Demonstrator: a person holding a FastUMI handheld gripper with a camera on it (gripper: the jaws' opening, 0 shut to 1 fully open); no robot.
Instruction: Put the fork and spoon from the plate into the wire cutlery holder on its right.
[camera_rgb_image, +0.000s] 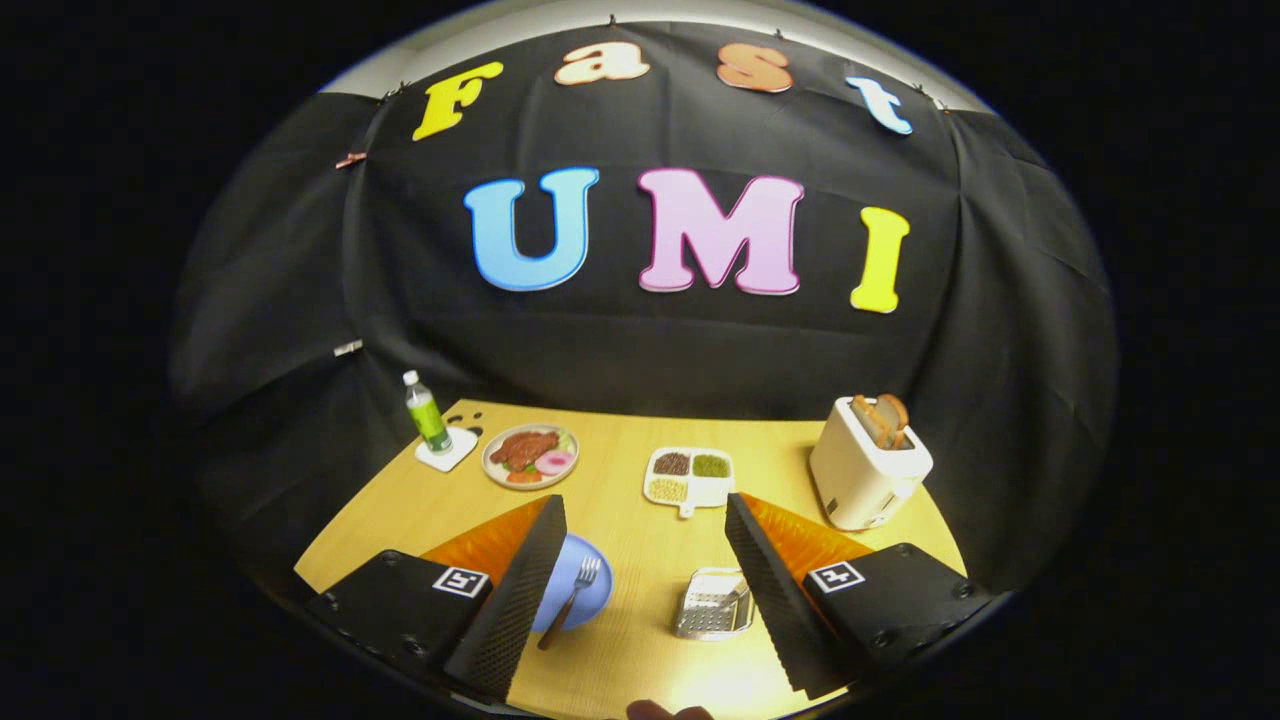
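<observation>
Gripper (640, 590) fingers are seen spread wide, nothing held. Fork (572, 600) lies on the blue plate (590, 590), just left of the wire cutlery holder (712, 604); a utensil, possibly the spoon, seems already inside the holder. Fork judged light, stiff, slippery; handle mid-length is advised for gripping. No legible label is noted on the task items.

I can read no words or numbers here. The green label on the far-left bottle (427, 415) is too small. My gripper (645, 503), fingers spread apart, carries two square coded tags, the left tag (460, 581) and the right tag (836, 576).
</observation>
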